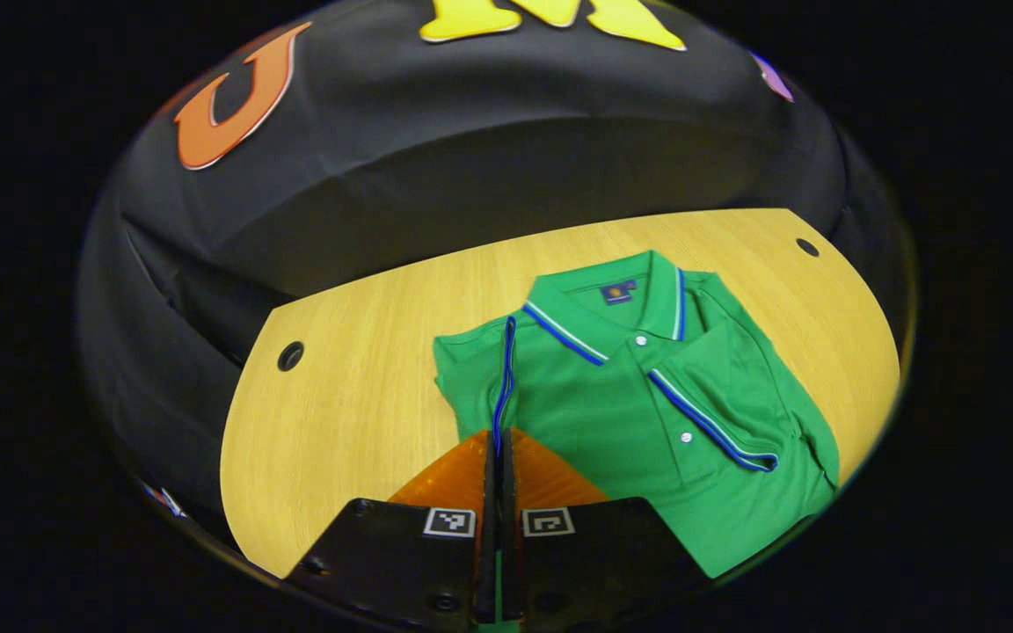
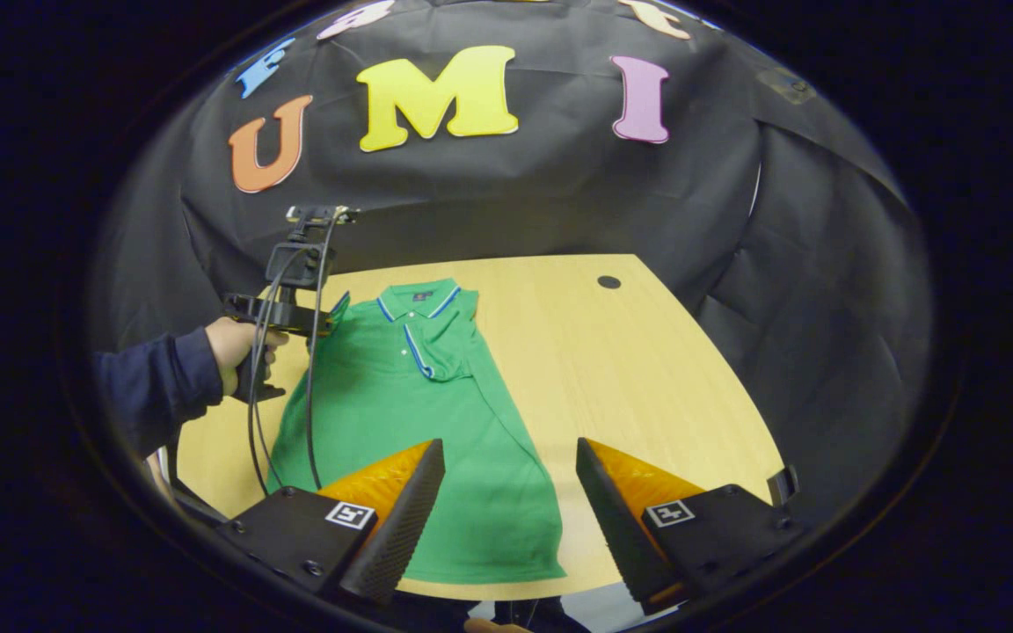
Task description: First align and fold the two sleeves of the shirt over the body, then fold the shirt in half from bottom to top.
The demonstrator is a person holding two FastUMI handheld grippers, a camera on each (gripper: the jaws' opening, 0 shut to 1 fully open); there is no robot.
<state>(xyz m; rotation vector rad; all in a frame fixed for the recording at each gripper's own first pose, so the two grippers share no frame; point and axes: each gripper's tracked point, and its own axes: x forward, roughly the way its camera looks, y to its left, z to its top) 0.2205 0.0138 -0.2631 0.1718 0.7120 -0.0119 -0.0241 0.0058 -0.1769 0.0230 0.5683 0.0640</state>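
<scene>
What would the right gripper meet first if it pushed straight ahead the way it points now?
Probably the green shirt: the open right gripper hovers by its lower hem, aiming along the body, with the wooden table underneath. Its height above the cloth is unclear.

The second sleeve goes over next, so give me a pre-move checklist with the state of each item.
1. Left gripper clamped on the sleeve's striped cuff: ok, fingers together with the cuff between them.
2. Other sleeve already laid over the shirt body: ok.
3. Right gripper free of the cloth: ok, open above the lower hem.
4. Collar flat and facing up: ok.
5. Shirt fully on the table: ok, hem near the front edge.
6. Fabric under the held sleeve smooth: cannot tell.
</scene>
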